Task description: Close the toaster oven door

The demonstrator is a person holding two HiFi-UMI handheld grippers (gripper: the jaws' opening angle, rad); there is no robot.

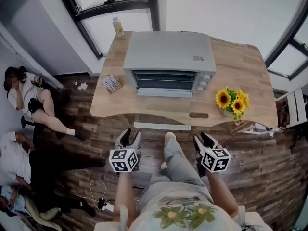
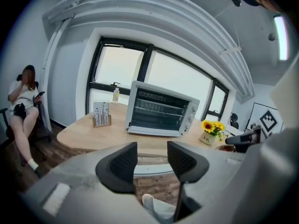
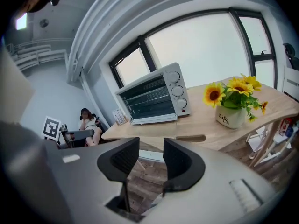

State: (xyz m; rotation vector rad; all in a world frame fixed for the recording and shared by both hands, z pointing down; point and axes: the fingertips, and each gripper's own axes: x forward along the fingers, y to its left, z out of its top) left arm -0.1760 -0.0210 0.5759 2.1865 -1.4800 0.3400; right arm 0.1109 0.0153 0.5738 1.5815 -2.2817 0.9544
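A silver toaster oven (image 1: 168,61) stands at the middle of the wooden table (image 1: 240,66). Its door (image 1: 163,93) lies folded down toward me, and the racks inside show. In the left gripper view the oven (image 2: 161,111) is straight ahead; in the right gripper view the oven (image 3: 152,97) is ahead and to the left. My left gripper (image 1: 130,137) and right gripper (image 1: 202,141) hang in front of the table's near edge, over the floor, well short of the oven. Both are open with nothing between the fingers, as shown by the left gripper (image 2: 152,160) and the right gripper (image 3: 151,157).
Sunflowers in a white pot (image 1: 232,102) stand right of the oven. A small card holder (image 1: 111,83) is to its left and a bottle (image 1: 118,26) at the back left corner. A person (image 1: 29,100) sits at the left. My own leg (image 1: 175,158) lies between the grippers.
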